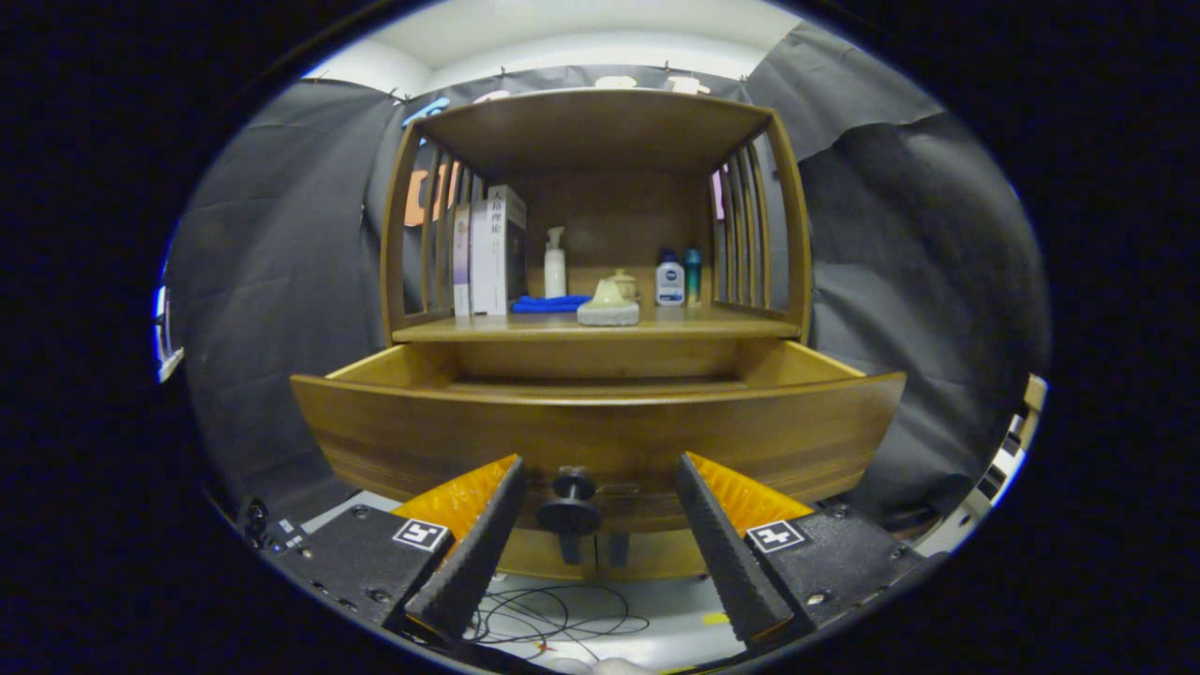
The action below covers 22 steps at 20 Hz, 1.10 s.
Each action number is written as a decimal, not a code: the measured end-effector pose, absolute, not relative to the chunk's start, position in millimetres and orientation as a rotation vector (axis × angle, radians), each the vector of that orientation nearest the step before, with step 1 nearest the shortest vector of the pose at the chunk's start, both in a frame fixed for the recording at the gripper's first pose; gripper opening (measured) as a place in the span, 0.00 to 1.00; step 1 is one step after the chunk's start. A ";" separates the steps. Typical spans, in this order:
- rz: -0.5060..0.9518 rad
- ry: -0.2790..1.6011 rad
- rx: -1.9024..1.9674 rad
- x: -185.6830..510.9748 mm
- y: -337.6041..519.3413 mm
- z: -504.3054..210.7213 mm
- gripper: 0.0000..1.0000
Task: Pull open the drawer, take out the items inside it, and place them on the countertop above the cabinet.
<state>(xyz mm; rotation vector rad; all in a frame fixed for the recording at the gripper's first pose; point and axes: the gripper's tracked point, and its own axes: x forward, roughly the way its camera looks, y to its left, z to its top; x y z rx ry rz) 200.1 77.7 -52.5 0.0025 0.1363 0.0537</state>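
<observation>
Drawer (600, 427) is pulled out of the wooden cabinet (600, 122), its curved front facing the gripper (598, 539). Gripper fingers are spread wide apart, gripping nothing; the black ridged pads (473, 553) angle outward w/ orange backing behind them. The drawer's black knob (572, 502) sits between the 2 fingers, untouched, w/ a gap on each side. Below the knob, thin black cables (553, 619) loop on the pale floor (656, 614).

Drawer interior is mostly hidden behind the front panel; just the side walls and a strip of the back edge show, so contents can't be made out from this angle.

Just beyond and above the drawer is the countertop (712, 323), i.e. the shelf surface under the cabinet's top board, w/ slatted sides left and right. On it, nearest the front: a pale lidded dish (607, 307), touching or just beside a blue cloth (551, 304). Further back: a small tan pot (622, 284) behind the dish, a white spray bottle (555, 264), upright books (487, 251) at the left, and 2 small bottles at the right, 1 white w/ dark cap (669, 279) and 1 teal (692, 276), standing just beside each other.
</observation>
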 end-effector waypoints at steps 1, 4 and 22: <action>0.051 0.145 0.002 202.2 79.5 -58.6 1.00; 0.054 0.163 -0.006 214.3 88.6 -68.3 1.00; 0.024 0.139 -0.013 262.1 94.4 -63.1 1.00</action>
